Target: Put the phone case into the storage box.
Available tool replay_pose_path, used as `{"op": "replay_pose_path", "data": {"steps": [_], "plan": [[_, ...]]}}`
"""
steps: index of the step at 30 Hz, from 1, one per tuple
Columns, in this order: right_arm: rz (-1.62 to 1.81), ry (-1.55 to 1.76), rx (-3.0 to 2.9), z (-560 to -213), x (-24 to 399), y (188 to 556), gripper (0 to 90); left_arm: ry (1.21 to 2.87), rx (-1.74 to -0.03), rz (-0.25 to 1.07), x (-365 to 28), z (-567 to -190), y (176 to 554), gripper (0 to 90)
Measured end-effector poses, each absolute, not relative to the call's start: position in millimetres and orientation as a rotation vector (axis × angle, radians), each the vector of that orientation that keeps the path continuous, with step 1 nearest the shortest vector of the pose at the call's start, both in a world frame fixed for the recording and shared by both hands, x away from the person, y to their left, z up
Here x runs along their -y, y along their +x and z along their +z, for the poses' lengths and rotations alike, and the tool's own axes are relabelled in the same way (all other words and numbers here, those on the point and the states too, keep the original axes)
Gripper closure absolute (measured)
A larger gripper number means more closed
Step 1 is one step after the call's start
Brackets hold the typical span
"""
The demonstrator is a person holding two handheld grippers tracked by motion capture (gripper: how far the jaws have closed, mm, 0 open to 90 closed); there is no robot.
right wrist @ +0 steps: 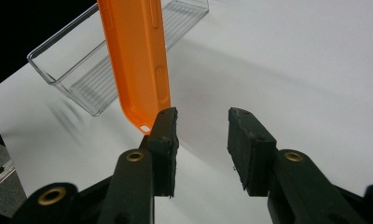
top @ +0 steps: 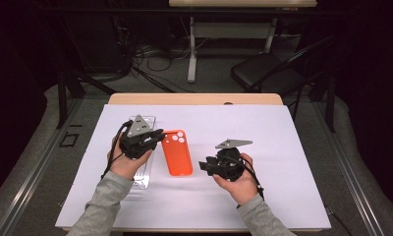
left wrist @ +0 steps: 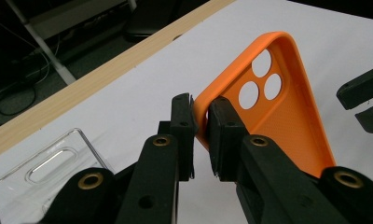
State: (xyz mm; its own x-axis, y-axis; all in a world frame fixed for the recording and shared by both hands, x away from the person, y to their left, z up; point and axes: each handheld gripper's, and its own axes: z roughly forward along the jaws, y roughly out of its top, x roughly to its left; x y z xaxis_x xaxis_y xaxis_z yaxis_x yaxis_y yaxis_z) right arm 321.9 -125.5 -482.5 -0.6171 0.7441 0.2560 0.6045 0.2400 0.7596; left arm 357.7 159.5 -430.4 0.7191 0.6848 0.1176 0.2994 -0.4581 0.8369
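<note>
Left gripper (left wrist: 201, 135) pinches the orange case (left wrist: 287, 121) by its rim, lifted off the sheet, right gripper (right wrist: 201, 140) stands open and empty beside it, clear case (top: 144, 147) untouched

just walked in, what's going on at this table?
A person works two handheld grippers over a white sheet. The left gripper is shut on the rim of an orange phone case near its camera holes, tilting it up. The right gripper stands open at the case's other end, one jaw beside the edge, nothing between the pads. A clear phone case lies beside the left hand, untouched.
</note>
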Motion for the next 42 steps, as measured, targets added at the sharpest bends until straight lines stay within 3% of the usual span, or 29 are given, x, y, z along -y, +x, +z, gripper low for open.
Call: {"op": "replay_pose_path", "data": {"steps": [24,42], "plan": [[1.311,1.231,-2.28,-483,131,326,60.1,2.072,-0.718,0.618,-177,-408,380,81.4],[1.401,1.2,-2.245,-484,133,329,38.8,2.049,-0.698,0.711,-192,-394,391,81.4]]}}
